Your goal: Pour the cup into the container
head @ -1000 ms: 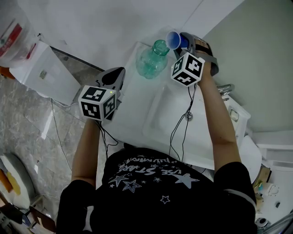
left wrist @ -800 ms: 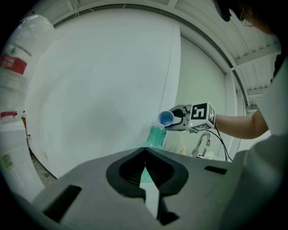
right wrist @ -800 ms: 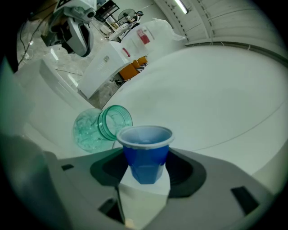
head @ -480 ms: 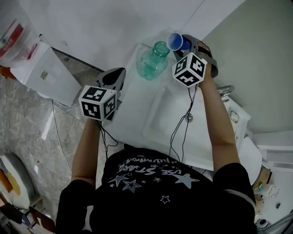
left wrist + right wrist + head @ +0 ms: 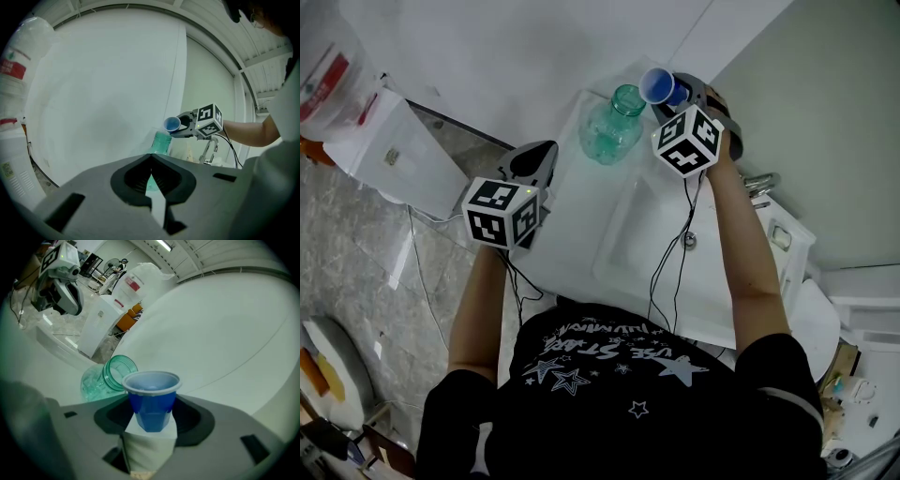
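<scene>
Head cam top-down; bottle (image 5: 612, 127) in all

The black T-shirt (image 5: 609, 361) has white print with stars, seen upside down from the head view. A word like "STARS" can partly be made out, and the rest is unclear. A red label on the white bag (image 5: 328, 70) at the upper left has white print too small to read. The sticker on the white box (image 5: 391, 155) is also illegible. The left cube (image 5: 499, 212) and right cube (image 5: 686, 141) show black-and-white square markers only.
</scene>
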